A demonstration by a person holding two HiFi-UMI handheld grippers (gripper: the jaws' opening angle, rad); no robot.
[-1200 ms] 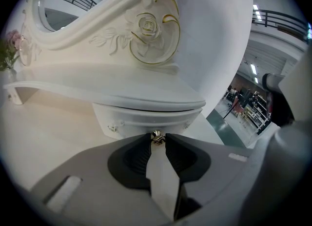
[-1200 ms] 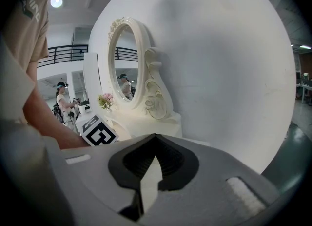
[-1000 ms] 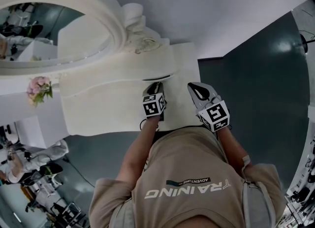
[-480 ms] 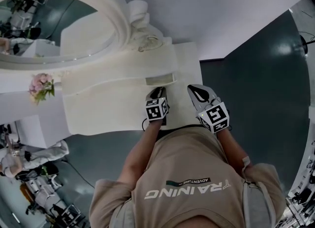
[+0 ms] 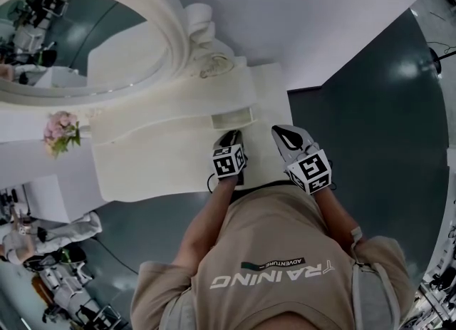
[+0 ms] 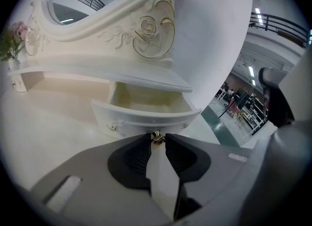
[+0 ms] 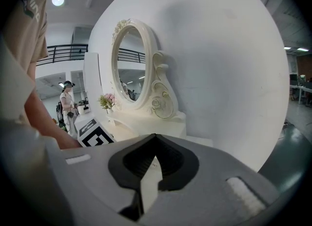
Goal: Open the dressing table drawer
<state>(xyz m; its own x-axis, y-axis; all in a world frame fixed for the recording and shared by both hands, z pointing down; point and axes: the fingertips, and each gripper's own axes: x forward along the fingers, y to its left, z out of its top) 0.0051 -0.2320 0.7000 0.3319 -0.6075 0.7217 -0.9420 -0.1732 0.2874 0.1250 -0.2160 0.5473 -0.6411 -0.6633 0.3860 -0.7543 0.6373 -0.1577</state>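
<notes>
Presently, left gripper (image 6: 157,139): clamps the small gold knob (image 6: 157,135) at the centre of the drawer front, jaws narrow, one pad on each side of the knob. Points steeply down at it from the tabletop side.

Drawer (image 6: 146,120): stands part-way out of the dressing table (image 5: 157,157), at the right end of the raised back section. Shows an empty cream interior. Sits directly under a curved ledge (image 6: 136,76), which overhangs the rear of the opening.

Right gripper (image 7: 154,139): hangs just beside the left gripper (image 5: 229,136), over the right corner of the tabletop, apart from the drawer (image 5: 231,117). Holds nothing; jaw tips together.

Surroundings:
- Oval mirror (image 5: 78,43) in a thick white frame, above and left of the drawer.
- Carved scroll (image 6: 148,27) with a gilt rose, immediately above the ledge.
- Pink flowers (image 5: 60,129) at the far left end of the table, well apart from both grippers.
- White curved wall (image 5: 320,15) behind the table; dark green floor (image 5: 370,143) to the right.
- Marker cube (image 7: 92,133) of the left gripper, seen low at left in the right gripper view.
- Person (image 7: 66,100) standing in the background, beyond the table's left end.
</notes>
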